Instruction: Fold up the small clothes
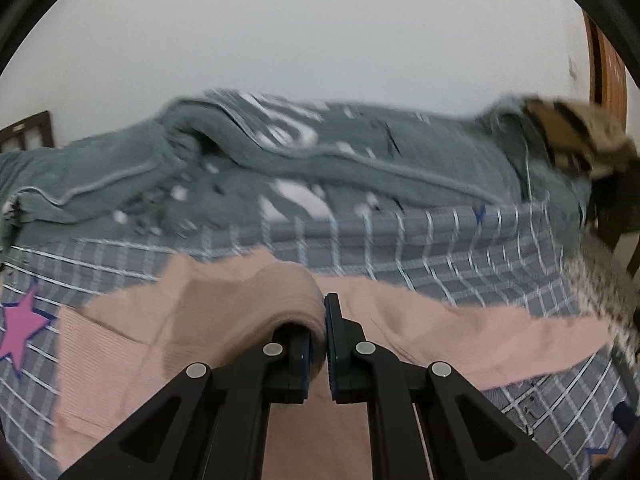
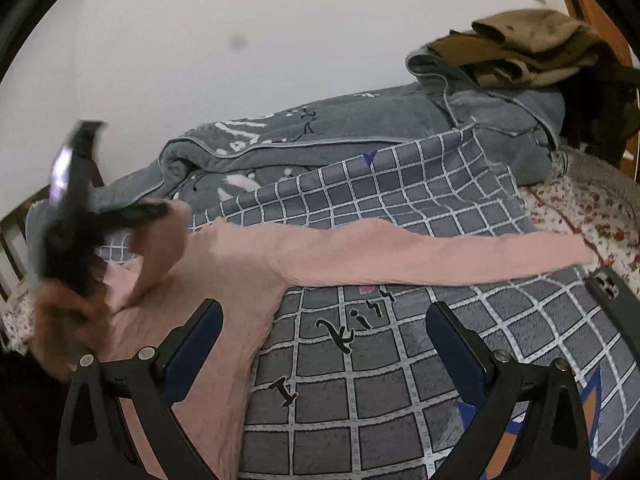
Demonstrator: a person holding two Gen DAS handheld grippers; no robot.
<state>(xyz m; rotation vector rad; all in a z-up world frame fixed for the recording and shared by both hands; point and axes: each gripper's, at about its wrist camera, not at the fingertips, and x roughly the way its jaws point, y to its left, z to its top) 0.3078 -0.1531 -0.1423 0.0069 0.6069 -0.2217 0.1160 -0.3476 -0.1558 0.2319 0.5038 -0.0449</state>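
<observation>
A pink long-sleeved top (image 2: 248, 264) lies on a grey checked sheet (image 2: 400, 380), one sleeve (image 2: 460, 256) stretched out to the right. My left gripper (image 1: 324, 332) is shut on a bunched fold of the pink top (image 1: 280, 296) and holds it raised above the rest of the garment. The same gripper shows blurred in the right wrist view (image 2: 120, 216), lifting the pink cloth at the left. My right gripper (image 2: 324, 344) is open and empty, above the sheet just right of the top's body.
A grey-green quilt (image 2: 320, 136) is heaped along the wall behind the sheet. Brown folded clothes (image 2: 520, 52) lie at the back right. A dark phone (image 2: 612, 296) rests at the sheet's right edge. A floral bedsheet (image 2: 592, 216) shows on the right.
</observation>
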